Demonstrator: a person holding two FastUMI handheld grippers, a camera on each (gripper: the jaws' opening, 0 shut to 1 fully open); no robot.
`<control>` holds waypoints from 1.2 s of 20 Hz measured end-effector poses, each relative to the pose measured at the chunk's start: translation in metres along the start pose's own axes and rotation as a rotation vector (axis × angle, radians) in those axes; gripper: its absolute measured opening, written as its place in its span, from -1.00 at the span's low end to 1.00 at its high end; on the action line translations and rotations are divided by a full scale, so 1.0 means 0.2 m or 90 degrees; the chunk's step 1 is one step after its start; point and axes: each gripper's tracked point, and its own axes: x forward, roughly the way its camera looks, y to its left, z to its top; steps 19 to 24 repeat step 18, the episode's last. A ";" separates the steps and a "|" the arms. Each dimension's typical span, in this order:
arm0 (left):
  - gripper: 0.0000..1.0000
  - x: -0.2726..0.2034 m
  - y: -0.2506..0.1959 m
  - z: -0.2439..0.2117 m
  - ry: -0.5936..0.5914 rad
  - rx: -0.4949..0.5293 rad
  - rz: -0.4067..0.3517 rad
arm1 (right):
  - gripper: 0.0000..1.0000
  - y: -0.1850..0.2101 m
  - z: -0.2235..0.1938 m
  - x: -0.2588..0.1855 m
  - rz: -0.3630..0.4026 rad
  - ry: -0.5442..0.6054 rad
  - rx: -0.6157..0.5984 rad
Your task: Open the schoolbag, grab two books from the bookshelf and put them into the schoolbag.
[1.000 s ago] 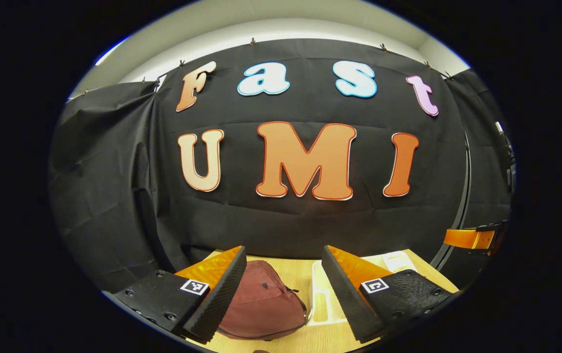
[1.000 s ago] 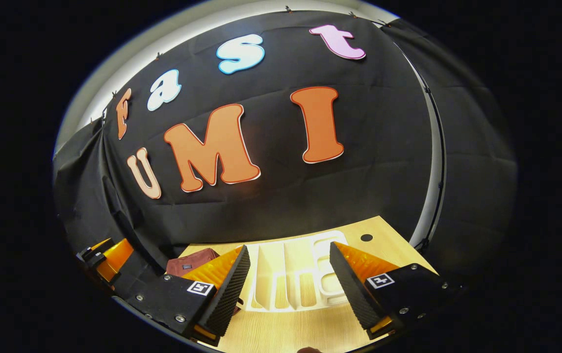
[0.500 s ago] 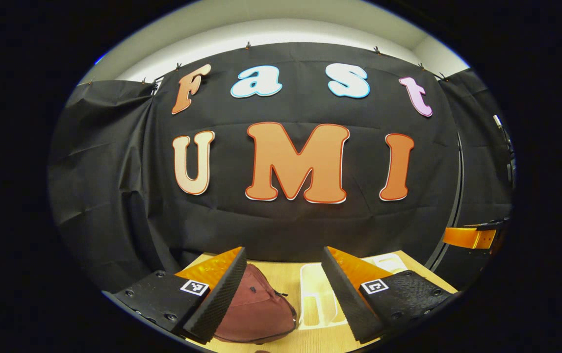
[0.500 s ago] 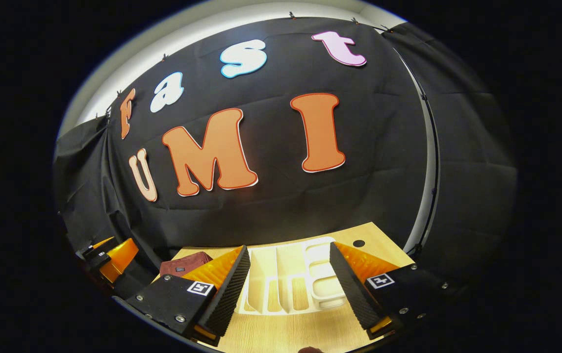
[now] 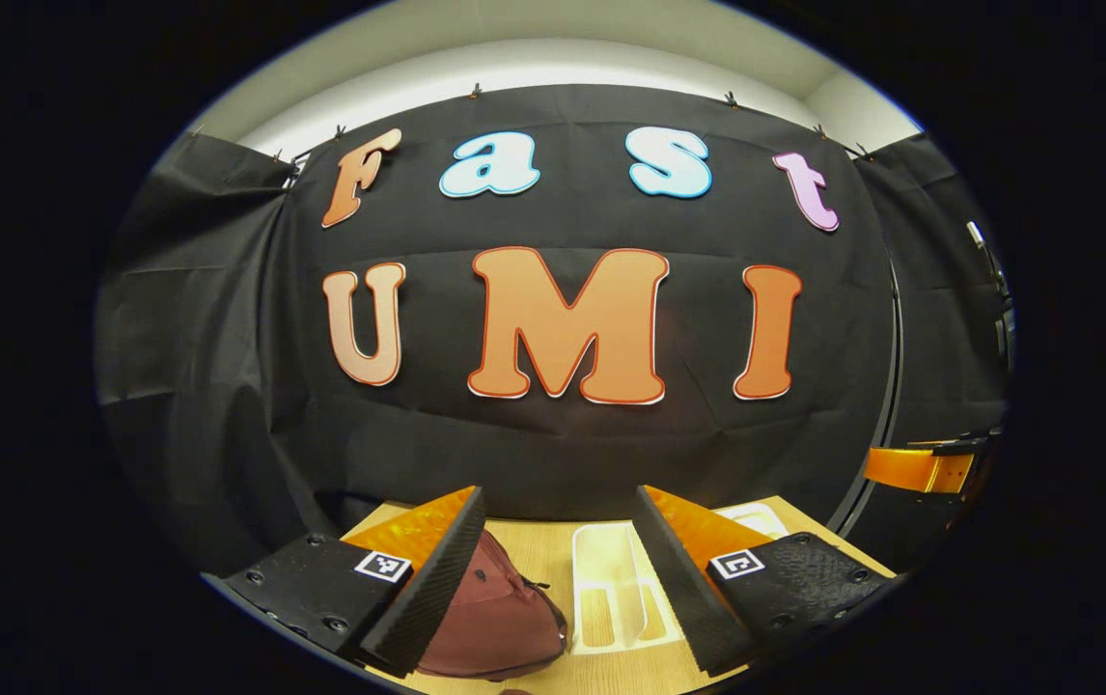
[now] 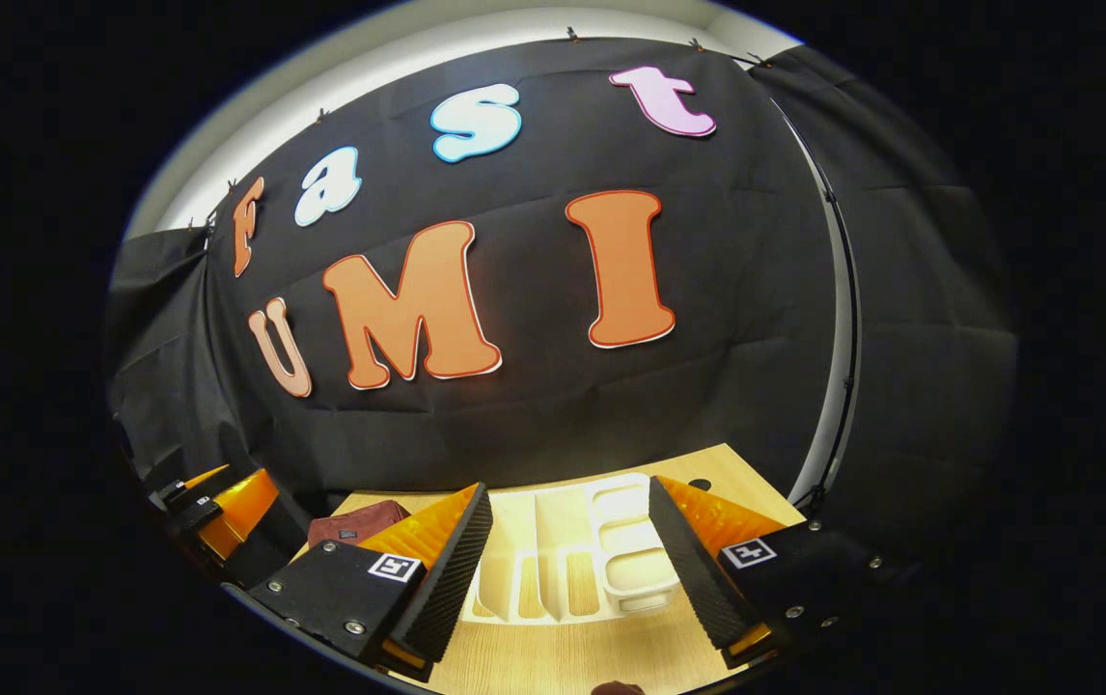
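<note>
The left gripper (image 5: pixel 553 569) hangs above the wooden surface (image 5: pixel 649 666) with its jaws apart and nothing between them; below it lies the dark red schoolbag (image 5: pixel 500 623), just beside the white bookshelf (image 5: pixel 611 594). The right gripper (image 6: pixel 567 560), its jaws likewise apart and empty, looks down on that bookshelf (no book can be made out in its slots). Whether the schoolbag is zipped cannot be told. This fits an approach to the bag or a finished packing, so no step can be fixed.
</note>
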 end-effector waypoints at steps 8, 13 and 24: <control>0.93 -0.02 -0.05 0.00 -0.005 -0.004 -0.006 | 0.94 -0.02 0.01 -0.04 -0.003 -0.009 -0.006; 1.00 -0.04 -0.07 0.00 -0.006 -0.003 -0.010 | 0.94 -0.05 0.01 -0.06 -0.008 -0.013 -0.011; 0.92 -0.07 -0.07 0.01 -0.009 -0.002 -0.003 | 1.00 -0.06 -0.01 -0.08 -0.008 -0.011 -0.003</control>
